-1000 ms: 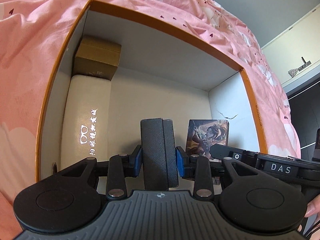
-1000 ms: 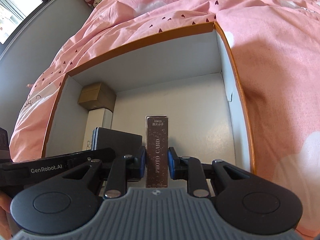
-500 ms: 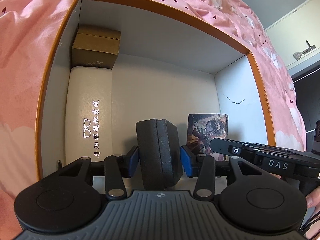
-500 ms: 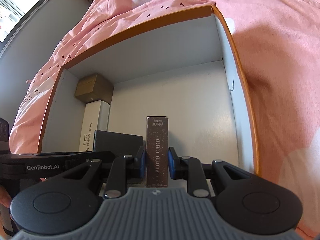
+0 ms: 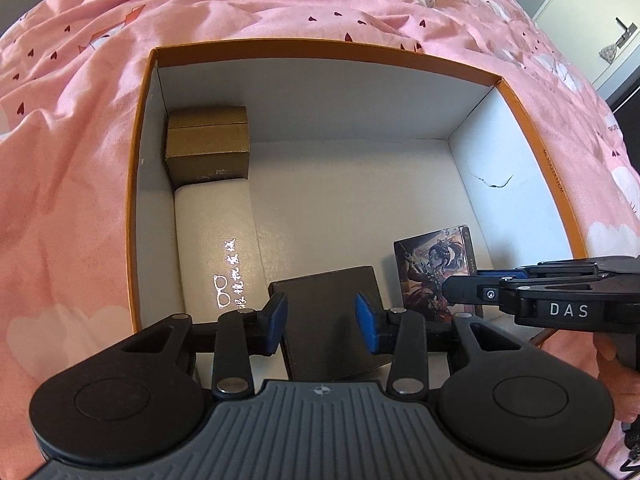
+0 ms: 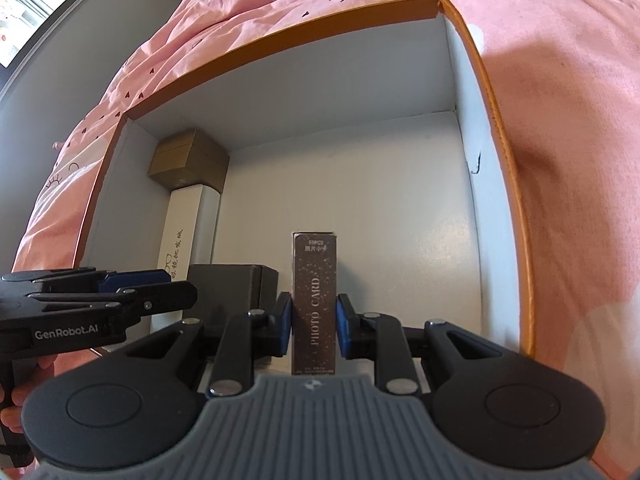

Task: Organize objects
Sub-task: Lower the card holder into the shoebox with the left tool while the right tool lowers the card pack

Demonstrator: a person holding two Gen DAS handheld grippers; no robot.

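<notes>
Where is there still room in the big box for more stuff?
The box's middle and far right corner are bare, from the white case across to the cracked wall. The left wall is full, gold box included. The near edge is crowded by the black box and card box.

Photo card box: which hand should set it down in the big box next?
Right. The right tongs grip the photo card box upright over bare floor; the left tongs, closing, hold nothing.

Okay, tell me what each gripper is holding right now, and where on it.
Right gripper pinches the photo card box by its broad faces, low down. Left gripper, jaws closing, holds nothing; the black box lies beneath.
</notes>
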